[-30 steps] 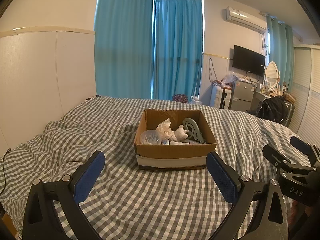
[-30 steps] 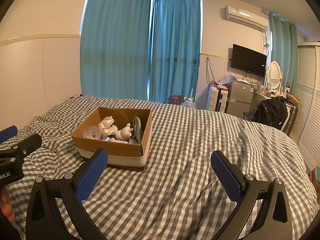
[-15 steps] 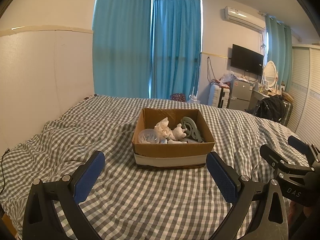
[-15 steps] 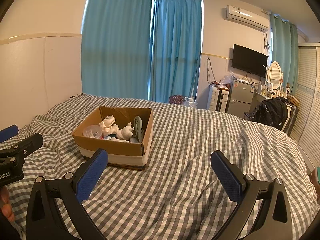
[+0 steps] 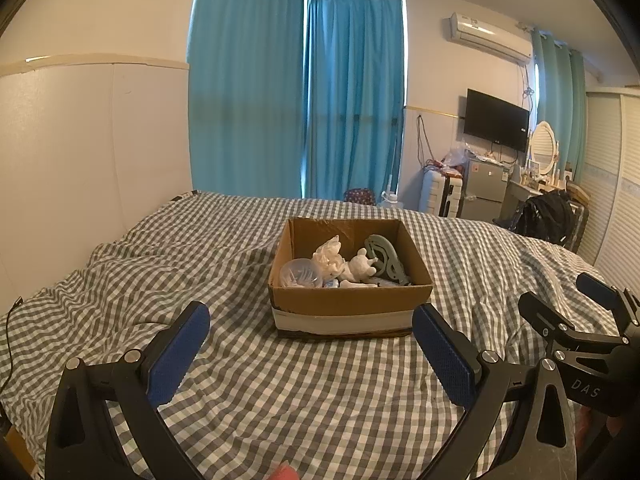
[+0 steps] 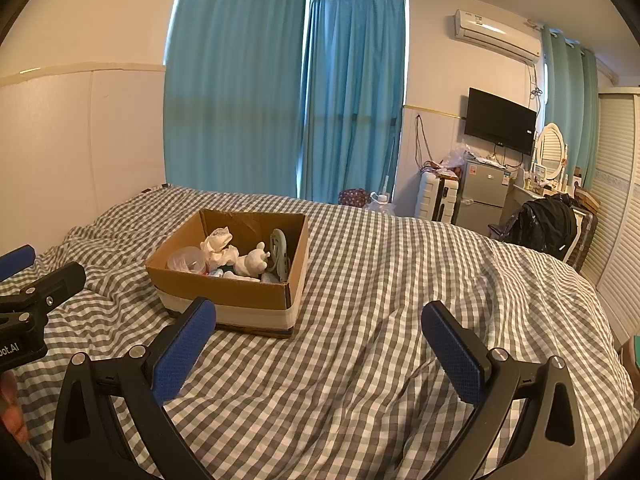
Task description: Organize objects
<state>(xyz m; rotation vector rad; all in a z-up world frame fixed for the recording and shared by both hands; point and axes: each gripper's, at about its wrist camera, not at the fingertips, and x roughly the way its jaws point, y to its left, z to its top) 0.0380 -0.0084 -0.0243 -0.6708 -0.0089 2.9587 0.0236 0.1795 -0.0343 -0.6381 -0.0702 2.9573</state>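
A cardboard box (image 5: pixel 350 280) sits on a bed (image 5: pixel 280 392) covered with a grey and white checked sheet, and everything else is placed here relative to that box. The box is open at the top and has a pale band of tape around its base.

Inside it lie several small things: a clear plastic cup (image 5: pixel 301 273) at the near left corner, a crumpled white bag (image 5: pixel 329 256) just behind the cup, a white toy figure (image 5: pixel 360 266) in the middle, and a grey-green plastic piece (image 5: pixel 386 260) leaning against the right wall. From the right wrist view the same box (image 6: pixel 232 276) shows its right side wall, with the white toy figure (image 6: pixel 252 263) and the grey-green plastic piece (image 6: pixel 278 254) standing beside each other.

The left gripper (image 5: pixel 312 350) hangs above the sheet in front of the box, its blue-padded fingers (image 5: pixel 178 354) wide apart and holding nothing. The right gripper (image 6: pixel 320 352) hangs in front of the box and to its right, fingers (image 6: pixel 454 358) likewise wide apart and empty.

Behind the box hang blue curtains (image 5: pixel 296 92). Beyond the box to the right, a television (image 5: pixel 496 120) is mounted on the wall under an air conditioner (image 5: pixel 490 38).
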